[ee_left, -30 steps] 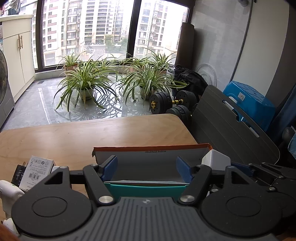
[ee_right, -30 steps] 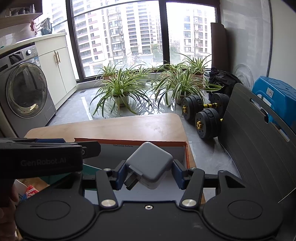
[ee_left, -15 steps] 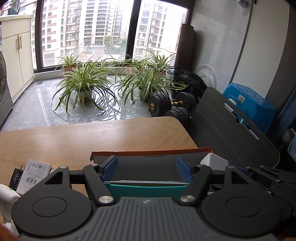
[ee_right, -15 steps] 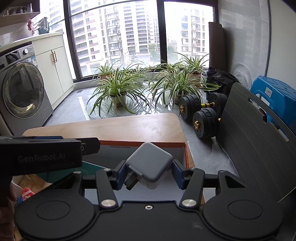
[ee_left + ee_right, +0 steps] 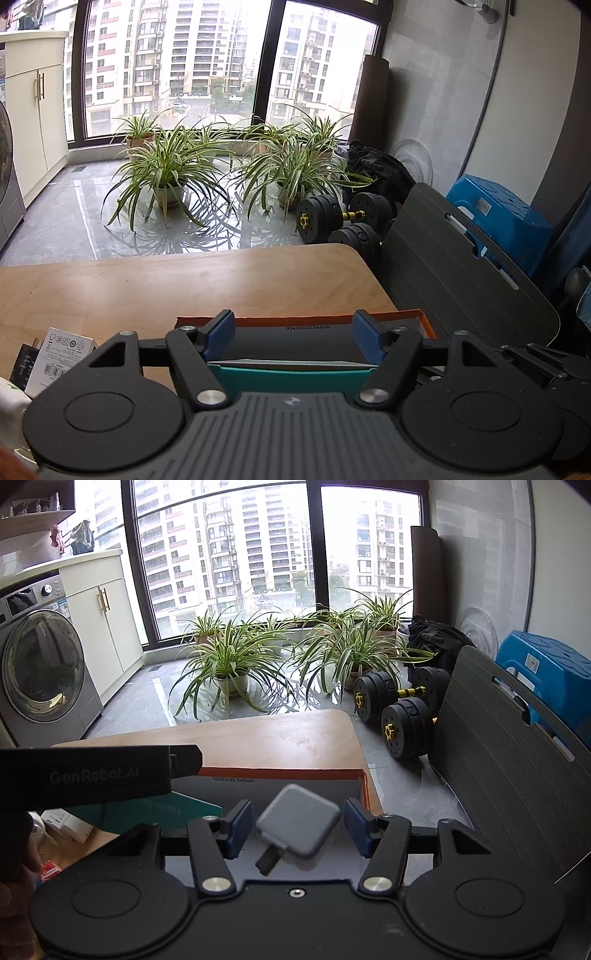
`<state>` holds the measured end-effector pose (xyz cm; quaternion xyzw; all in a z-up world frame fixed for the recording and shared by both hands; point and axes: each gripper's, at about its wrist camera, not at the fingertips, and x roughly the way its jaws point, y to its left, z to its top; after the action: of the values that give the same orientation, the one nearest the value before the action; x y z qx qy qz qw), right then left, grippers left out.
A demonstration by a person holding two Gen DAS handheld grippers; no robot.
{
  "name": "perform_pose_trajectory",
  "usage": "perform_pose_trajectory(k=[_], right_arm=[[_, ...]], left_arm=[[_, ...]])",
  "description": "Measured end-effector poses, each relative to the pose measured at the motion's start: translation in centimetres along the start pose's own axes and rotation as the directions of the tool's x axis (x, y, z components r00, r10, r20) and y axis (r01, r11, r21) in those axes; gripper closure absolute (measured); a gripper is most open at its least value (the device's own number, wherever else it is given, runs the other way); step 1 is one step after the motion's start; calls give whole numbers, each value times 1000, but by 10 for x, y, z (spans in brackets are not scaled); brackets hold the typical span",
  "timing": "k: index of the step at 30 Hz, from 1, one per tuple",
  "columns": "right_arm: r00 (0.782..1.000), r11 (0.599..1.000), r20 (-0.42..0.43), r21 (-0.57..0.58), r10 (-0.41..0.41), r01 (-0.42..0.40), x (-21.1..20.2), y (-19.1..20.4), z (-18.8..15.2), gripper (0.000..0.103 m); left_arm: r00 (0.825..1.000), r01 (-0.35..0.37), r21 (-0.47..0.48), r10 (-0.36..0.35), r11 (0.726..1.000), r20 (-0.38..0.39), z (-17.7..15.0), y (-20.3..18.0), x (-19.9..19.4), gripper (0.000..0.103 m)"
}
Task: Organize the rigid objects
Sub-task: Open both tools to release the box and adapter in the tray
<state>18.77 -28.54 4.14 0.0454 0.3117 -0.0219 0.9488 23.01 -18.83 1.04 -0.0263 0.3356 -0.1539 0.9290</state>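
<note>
An orange-rimmed cardboard box (image 5: 332,318) stands on the wooden table, also in the right wrist view (image 5: 364,784). My left gripper (image 5: 293,334) is shut on a teal box (image 5: 291,376), holding it by its sides over the cardboard box. My right gripper (image 5: 299,823) is open above the cardboard box. A grey plug charger (image 5: 299,827) is between its spread fingers, blurred, touching neither pad, prongs pointing down-left. The teal box shows at left in the right wrist view (image 5: 177,812).
Small white cartons (image 5: 59,354) lie on the table (image 5: 184,284) at the left. The left gripper's body (image 5: 92,775) crosses the right wrist view. Beyond the table's far edge are potted plants (image 5: 166,173), dumbbells (image 5: 340,218), a dark board (image 5: 461,266) and a blue stool (image 5: 502,218).
My right gripper has opened and the grey charger has left its pads and is dropping toward the cardboard box. My left gripper still holds the teal box, having risen slightly.
</note>
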Motion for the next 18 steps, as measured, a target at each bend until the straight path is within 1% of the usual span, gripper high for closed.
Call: perform_pose_trajectory(k=[2,4,6,8,11,14,18], right_arm=[[1000,1000,8,6,-3,3,-2,-1,1,31],[1000,1000,12,12,-6,6,-3,-4,2,31],[1000,1000,13,24,-6,6,-4,-7,2,31],[1000,999,20,33,-3,2,-7,-9,2,31],[999,1000,34,27,4,-5,-11,-7,1,26],[999,1000,39,8,4,-5,-16,-3,-2,25],[999,1000,37,-14,9,-9,-26,1,-10,23]], left_arm=[[1000,-1,-9,1,1000,4,-2,0,3,30],[1000,15,-15,-15,1000,-8,-3,0,4,19],[1000,11,-15,-11,1000,-5,-5,0,1,15],[1000,13,-27,-13,1000,-9,-5,2,-3,14],[1000,15,-47,-16,999,-8,-5,5,-13,12],[1000,2,-48,-3,999,-21,-7,7,-24,10],[999,-33,-44,31,998,-41,-12,9,-39,7]])
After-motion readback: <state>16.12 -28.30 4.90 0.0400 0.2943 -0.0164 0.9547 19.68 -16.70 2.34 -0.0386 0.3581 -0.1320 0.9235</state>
